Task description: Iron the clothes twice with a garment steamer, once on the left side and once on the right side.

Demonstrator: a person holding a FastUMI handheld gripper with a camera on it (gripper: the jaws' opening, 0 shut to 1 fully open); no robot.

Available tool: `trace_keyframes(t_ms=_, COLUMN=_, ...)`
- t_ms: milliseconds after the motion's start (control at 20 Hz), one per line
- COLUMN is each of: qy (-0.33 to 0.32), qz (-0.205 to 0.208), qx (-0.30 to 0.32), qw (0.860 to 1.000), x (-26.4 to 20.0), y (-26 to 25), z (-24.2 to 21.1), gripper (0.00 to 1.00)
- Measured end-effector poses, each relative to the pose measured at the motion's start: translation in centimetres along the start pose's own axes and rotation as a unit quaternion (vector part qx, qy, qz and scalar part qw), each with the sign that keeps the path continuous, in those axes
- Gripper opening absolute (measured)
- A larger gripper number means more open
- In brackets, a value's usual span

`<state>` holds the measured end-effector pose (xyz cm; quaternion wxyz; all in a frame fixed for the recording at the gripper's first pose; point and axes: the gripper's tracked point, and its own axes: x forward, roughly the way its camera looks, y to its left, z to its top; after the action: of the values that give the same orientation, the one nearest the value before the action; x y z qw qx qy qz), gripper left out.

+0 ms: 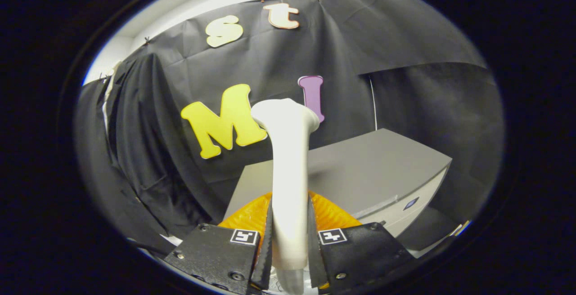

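My gripper (pixel 290 223) is shut on the handle of a white garment steamer (pixel 288 169), which stands upright between the fingers with its flared head pointing up and away. A dark garment (pixel 135 151) hangs against the booth wall well off to the left of the steamer, apart from it. The steamer's head is not touching the garment.
A grey cabinet-like unit (pixel 369 164) stands just beyond the fingers, to the right. An orange ribbed plate (pixel 245 216) lies directly under and behind the steamer handle. Black cloth walls close off the back and right.
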<state>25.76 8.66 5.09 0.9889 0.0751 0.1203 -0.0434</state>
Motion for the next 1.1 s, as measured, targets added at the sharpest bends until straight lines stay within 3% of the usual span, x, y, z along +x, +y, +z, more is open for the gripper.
trace_keyframes(t_ms=650, qy=-0.056, qz=0.013, qx=-0.023, qw=0.998, x=-10.8, y=9.8, z=-5.5, gripper=0.36)
trace_keyframes(t_ms=1100, qy=-0.116, qz=0.034, qx=-0.057, qw=0.991, x=-13.9, y=16.6, z=-4.1, gripper=0.36)
